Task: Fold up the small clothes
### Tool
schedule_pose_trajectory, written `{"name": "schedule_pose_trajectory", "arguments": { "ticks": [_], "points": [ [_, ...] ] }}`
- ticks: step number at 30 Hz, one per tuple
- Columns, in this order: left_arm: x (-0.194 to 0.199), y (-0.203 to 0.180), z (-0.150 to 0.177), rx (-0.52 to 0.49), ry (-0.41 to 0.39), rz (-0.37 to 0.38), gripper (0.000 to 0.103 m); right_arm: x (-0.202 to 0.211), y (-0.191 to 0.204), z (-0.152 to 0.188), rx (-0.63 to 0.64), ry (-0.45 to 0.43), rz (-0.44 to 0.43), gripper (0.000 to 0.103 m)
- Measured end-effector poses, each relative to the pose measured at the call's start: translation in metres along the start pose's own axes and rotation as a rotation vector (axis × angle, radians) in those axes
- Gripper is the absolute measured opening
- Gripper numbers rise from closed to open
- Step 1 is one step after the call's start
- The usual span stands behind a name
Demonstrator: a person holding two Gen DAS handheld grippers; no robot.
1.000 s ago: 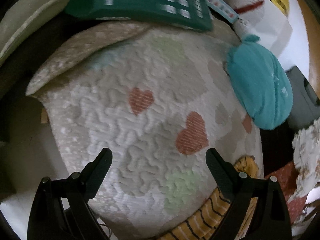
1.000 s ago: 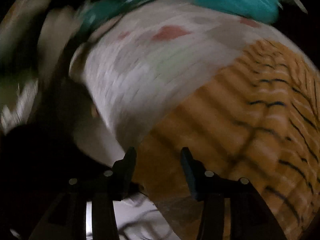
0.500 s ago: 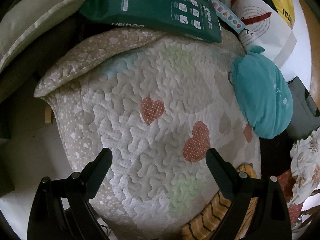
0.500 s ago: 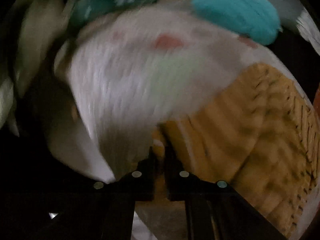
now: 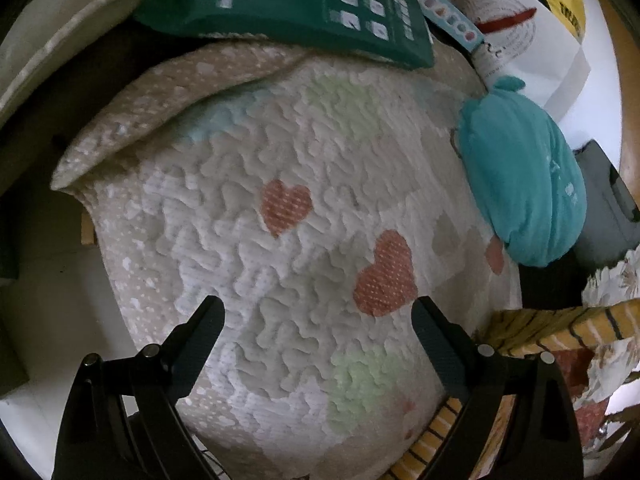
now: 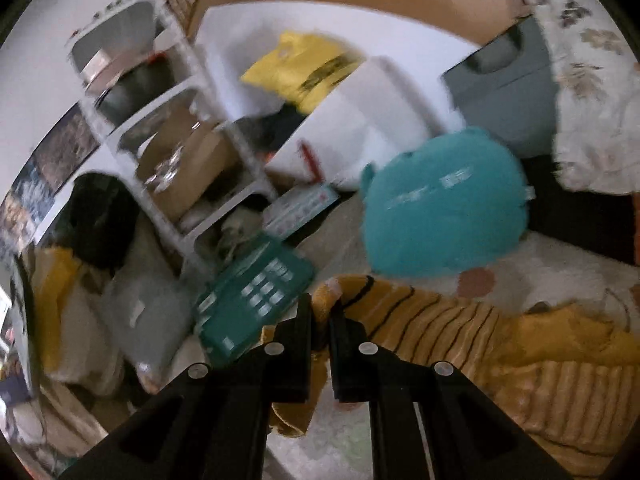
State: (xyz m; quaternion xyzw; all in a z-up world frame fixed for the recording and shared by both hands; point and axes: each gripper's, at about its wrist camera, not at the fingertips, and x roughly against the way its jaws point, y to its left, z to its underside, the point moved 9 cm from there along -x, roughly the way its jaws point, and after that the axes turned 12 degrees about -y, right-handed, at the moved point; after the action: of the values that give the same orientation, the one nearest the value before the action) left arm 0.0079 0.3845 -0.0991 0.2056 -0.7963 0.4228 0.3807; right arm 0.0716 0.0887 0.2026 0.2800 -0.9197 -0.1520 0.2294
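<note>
My right claw (image 6: 320,320), jaws pinched on the edge of the striped yellow garment (image 6: 460,332), has lifted it off the quilted heart blanket (image 5: 280,208) since a second ago; a fold-over seems begun. Left claw (image 5: 316,320) stays wide and empty above the blanket, unmoved. Earlier the right claw stood open.

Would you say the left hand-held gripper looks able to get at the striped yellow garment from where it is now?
Probably yes: the left hand-held gripper is open, and the striped yellow garment lies just beside its right finger with nothing between them.
</note>
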Motion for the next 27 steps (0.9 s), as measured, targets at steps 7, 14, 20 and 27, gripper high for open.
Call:
{"name": "schedule_pose_trajectory", "arguments": {
  "ticks": [7,14,20,27],
  "points": [
    [-0.004,-0.024,0.013,-0.061,0.016,0.017,0.094,0.039,-0.156,0.014,-0.055,0.055,0.290,0.007],
    [-0.015,-0.056,0.040,-0.151,0.044,0.019,0.094,0.099,-0.362,0.081,-0.157,0.171,0.681,0.007],
    [-0.033,-0.107,0.091,-0.320,0.108,0.042,0.094,0.122,-0.466,0.146,-0.252,0.238,0.858,0.007],
    [-0.046,-0.148,0.149,-0.481,0.180,0.070,0.094,0.140,-0.510,0.167,-0.296,0.184,0.957,0.033]
  ]
}}
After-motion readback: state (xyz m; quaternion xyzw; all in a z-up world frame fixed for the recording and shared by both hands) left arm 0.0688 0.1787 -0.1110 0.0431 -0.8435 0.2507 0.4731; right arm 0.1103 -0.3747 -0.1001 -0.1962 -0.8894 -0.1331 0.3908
